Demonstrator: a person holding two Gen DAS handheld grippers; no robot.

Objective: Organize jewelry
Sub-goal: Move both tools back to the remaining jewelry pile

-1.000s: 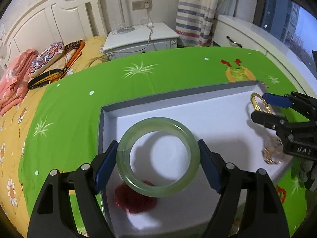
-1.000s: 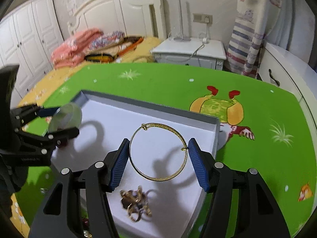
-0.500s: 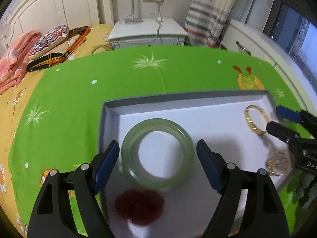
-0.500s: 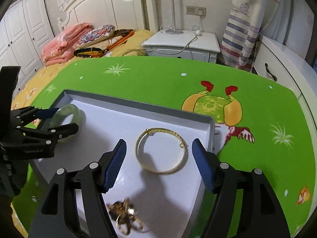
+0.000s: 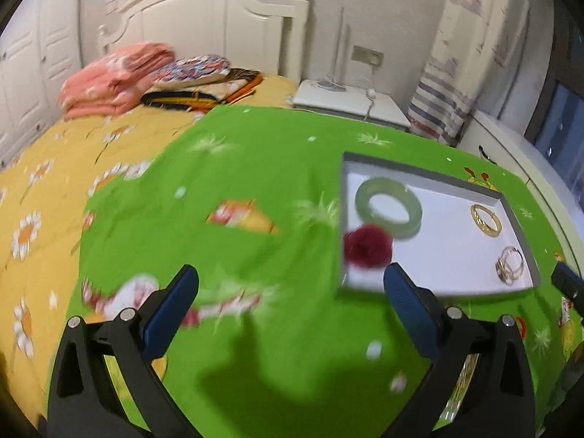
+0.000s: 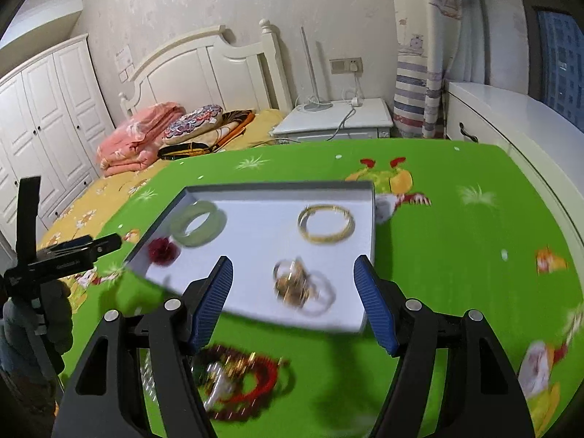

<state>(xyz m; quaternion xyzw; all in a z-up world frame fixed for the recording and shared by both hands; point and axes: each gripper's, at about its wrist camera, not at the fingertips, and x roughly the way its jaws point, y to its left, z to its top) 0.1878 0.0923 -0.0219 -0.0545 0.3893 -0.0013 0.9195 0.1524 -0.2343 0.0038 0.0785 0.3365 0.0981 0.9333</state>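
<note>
A grey-rimmed white tray (image 6: 277, 187) lies on the green cloth. In it are a pale green jade bangle (image 6: 199, 223) (image 5: 388, 206), a thin gold bangle (image 6: 326, 223) (image 5: 487, 219), a dark red flower piece (image 6: 163, 250) (image 5: 368, 246) and a cluster of rings (image 6: 299, 286) (image 5: 511, 264). My left gripper (image 5: 291, 281) hangs over the cloth left of the tray, its jaws opening wide with nothing between them. My right gripper (image 6: 293, 273) is open at the tray's near edge, holding nothing. Loose red beads and chains (image 6: 237, 379) lie in front of the tray.
The green cartoon cloth (image 5: 237, 168) covers a yellow bedspread (image 5: 54, 168). Folded pink bedding and pillows (image 6: 146, 135) lie by the headboard. A white nightstand (image 6: 335, 120) with a lamp, a striped curtain and a white cabinet (image 6: 511, 120) stand beyond.
Both grippers let go of their bangles and drew back from the tray; the jade and gold bangles now lie in it. The left gripper swung out to the left and widened.
</note>
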